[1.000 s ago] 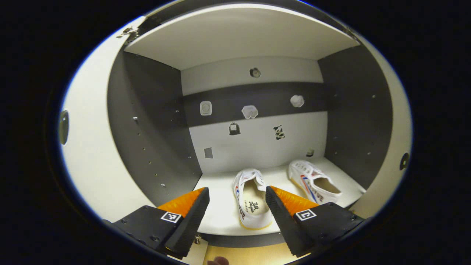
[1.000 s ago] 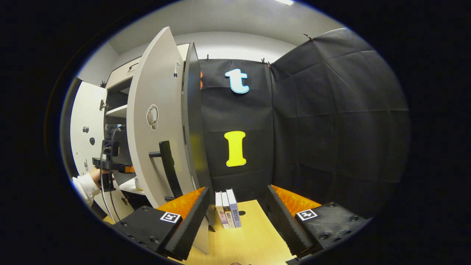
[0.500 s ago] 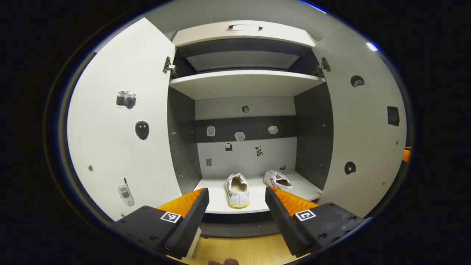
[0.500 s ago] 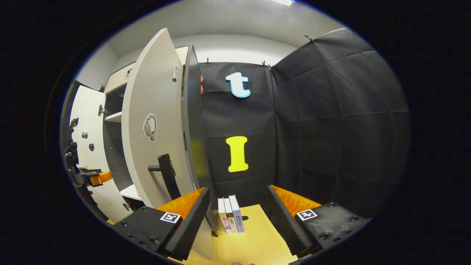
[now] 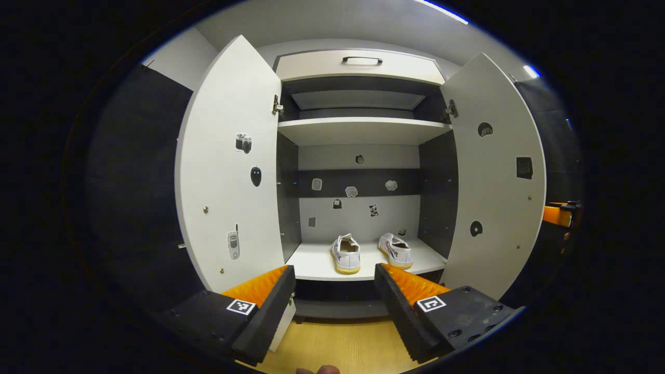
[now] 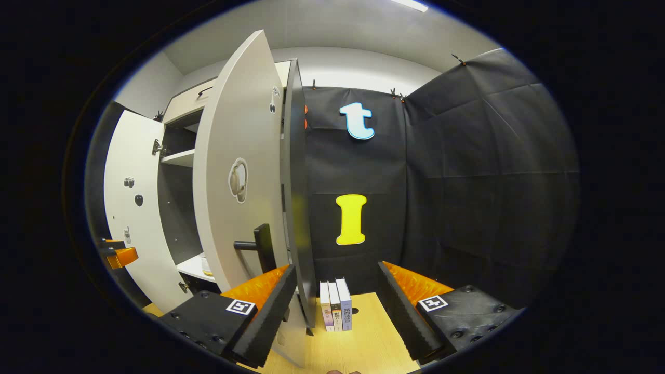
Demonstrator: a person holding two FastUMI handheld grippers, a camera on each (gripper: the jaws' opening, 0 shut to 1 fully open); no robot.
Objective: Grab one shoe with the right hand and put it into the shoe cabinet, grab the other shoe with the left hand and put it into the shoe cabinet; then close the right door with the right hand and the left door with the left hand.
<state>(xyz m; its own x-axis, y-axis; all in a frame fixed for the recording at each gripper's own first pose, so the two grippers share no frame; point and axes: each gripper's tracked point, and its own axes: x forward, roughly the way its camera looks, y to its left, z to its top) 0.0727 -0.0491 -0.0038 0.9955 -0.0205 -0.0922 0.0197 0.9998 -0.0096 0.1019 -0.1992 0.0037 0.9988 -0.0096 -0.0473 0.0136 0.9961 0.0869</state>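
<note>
Nearest, left claw is spread wide, nothing btwn its fingers, hanging over the worktop in front of the shoe cabinet. Right claw likewise spread and empty, just beside the outer face of the right door, its handle close to the left finger. Further in, books stand on the worktop by the door's edge. Both doors wide open; left door swung out to the side. At the back, both shoes sit side by side on the bottom shelf: left shoe, right shoe, heels toward the opening. So stowing looks done, doors next. Risks: right claw swinging the door w/o a firm hold could slip off the handle; the left shoe's heel lies near the shelf front, so a closing door may catch it.
</note>
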